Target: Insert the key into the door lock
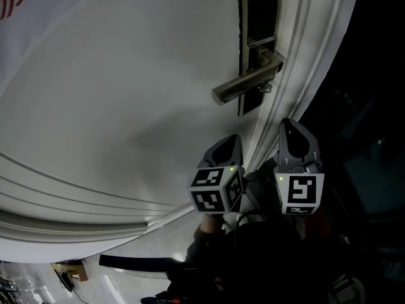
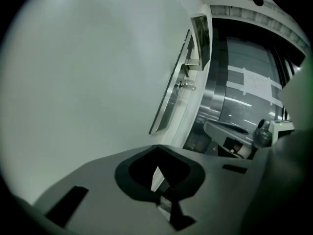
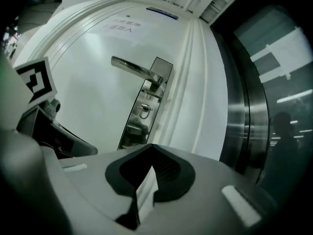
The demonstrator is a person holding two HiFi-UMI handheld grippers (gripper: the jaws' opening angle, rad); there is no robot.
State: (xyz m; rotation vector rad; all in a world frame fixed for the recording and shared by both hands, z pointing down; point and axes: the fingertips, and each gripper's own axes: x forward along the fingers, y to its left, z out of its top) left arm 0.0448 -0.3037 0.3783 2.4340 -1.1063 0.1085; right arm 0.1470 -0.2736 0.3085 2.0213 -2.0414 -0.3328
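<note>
Judging by the key (image 3: pixel 143 110) hanging in the cylinder under the lever handle (image 1: pixel 243 86) of the lock plate (image 1: pixel 256 5), I'd call insertion done. My left gripper (image 1: pixel 226 145) and right gripper (image 1: pixel 292 130) hover below, jaws pressed together, empty. Next I'd pinch the key. The door print (image 3: pixel 119 26) is unreadable.

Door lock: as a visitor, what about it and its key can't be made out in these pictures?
Keyhole: in the head view the lever handle crosses the lock plate and covers it.
Key: the right gripper view shows only a small ring, too small to tell how deep it sits.
Lock plate's face: the left gripper view sees it edge-on.
Door print: right gripper view, too small to read.
</note>
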